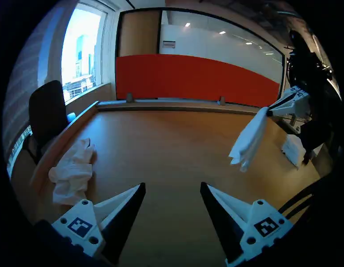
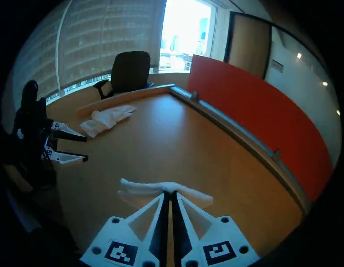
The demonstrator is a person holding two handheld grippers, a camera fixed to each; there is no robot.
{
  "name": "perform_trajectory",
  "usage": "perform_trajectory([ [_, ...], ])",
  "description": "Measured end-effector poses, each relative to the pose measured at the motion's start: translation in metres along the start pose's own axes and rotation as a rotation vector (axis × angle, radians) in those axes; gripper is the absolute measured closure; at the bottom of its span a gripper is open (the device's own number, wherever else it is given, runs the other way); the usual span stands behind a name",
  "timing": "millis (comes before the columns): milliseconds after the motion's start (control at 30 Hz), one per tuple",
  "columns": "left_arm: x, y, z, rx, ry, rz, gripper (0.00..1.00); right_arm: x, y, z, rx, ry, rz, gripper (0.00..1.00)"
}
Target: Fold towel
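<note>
My left gripper is low over the wooden table and aimed across it toward the red partition. Its fingers are spread wide with nothing between them, only bare tabletop in the gap. In the right gripper view the left gripper sits out at the left edge with its fingers roughly level and one above the other. There is a clear gap between them. The hand behind it is too dark to make out.

My right gripper has its jaws pinched nearly together on the white towel, which is bunched across the fingertips and sticks out to both sides. From the left gripper view the right gripper is held up at the far right, above table height, with its fingers pointing in toward the middle. The towel hangs from its tips in a limp drape, lower end off the table surface. The arm behind it is only a dark shape.

A second white cloth lies crumpled on the table by the edge on the window side, near the black chair and well apart from both grippers. A white item lies on the table below the right gripper; I can't tell what it is.
</note>
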State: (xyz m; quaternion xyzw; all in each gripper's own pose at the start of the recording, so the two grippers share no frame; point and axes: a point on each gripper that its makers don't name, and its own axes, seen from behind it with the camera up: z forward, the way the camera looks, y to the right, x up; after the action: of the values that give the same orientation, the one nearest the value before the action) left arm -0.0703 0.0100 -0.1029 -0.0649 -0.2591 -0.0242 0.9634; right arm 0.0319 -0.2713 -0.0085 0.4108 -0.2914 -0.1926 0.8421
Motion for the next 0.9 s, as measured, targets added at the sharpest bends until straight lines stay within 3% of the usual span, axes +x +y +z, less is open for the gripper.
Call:
perform_trajectory([
  [900,0.006,0.009,0.007,-0.021,-0.008,0.028,0.09,-0.043,0.067,-0.068,-0.099,-0.001,0.091,0.95],
])
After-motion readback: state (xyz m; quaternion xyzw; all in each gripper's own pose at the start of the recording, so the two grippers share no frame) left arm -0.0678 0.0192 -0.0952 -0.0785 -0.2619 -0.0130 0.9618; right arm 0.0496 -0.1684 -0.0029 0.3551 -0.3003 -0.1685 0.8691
